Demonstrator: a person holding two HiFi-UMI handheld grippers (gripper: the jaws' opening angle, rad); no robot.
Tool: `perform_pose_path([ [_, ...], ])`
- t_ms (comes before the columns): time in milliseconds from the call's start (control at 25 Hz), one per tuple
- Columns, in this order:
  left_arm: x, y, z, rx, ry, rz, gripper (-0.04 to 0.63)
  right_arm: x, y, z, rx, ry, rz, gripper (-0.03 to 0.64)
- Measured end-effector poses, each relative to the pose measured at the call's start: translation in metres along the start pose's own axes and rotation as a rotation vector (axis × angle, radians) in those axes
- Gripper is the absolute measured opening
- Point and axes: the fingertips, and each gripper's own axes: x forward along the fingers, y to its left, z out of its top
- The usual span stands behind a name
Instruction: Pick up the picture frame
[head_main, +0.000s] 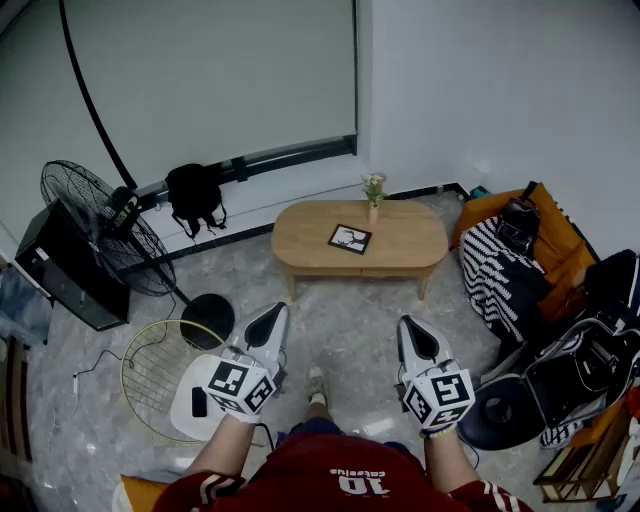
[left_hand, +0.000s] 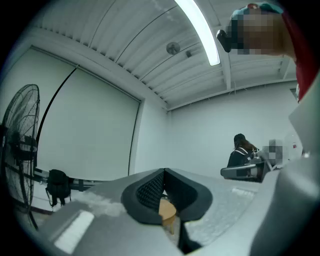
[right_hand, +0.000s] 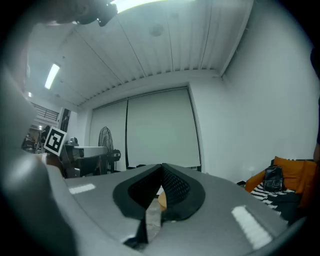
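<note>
Left gripper (head_main: 271, 314) and right gripper (head_main: 413, 327) were both closed on nothing, each pair of grey, smooth plastic jaws meeting at the tips of black, dimpled pads; the left gripper view (left_hand: 163, 172) and the right gripper view (right_hand: 161, 167) showed the pads touching at the far end. Each gripper carried a cube (head_main: 240, 385) faced with black-and-white square markers. The frame (head_main: 350, 238) lay flat on the table (head_main: 300, 240), far from both grippers, near the table's middle: a small square with a dark border round a pale picture. The table was an oval of light wood on short legs. Just beyond the frame stood a slim vase (head_main: 373, 195) with pale flowers. The floor (head_main: 350, 320) was glossy grey stone with marbled veins. At the left stood a black fan (head_main: 90, 225) with a round wire cage, and a loose yellowish wire guard (head_main: 150, 370) lay on the floor near it. At the right were a black-and-white striped cloth (head_main: 500, 275) and an orange cushion (head_main: 560, 240). The person's red shirt (head_main: 330, 470) bore a white "10"; the smaller lettering by it was too small to read.
</note>
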Motion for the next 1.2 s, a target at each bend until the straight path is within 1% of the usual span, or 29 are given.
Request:
perform_pose_path([
  [640, 0.0008, -0.0071, -0.0004, -0.015, 0.014, -0.016, 0.000, -0.0077, 0.0015, 0.0000, 0.003, 0.006, -0.013, -0.011],
  [840, -0.0004, -0.0084, -0.0001, -0.008, 0.013, -0.018, 0.000, -0.0090, 0.0033, 0.0002, -0.054, -0.002, -0.028, -0.011],
  [1000, -0.0010, -0.0096, -0.0014, -0.009, 0.013, -0.021, 0.000, -0.0100, 0.0024, -0.0027, -0.011, -0.003, -0.020, -0.011],
  [1200, -0.0003, -0.0093, -0.0051, -0.009, 0.018, -0.029, 0.000, -0.0083, 0.0026, -0.0049, 0.003, -0.001, -0.015, -0.011],
])
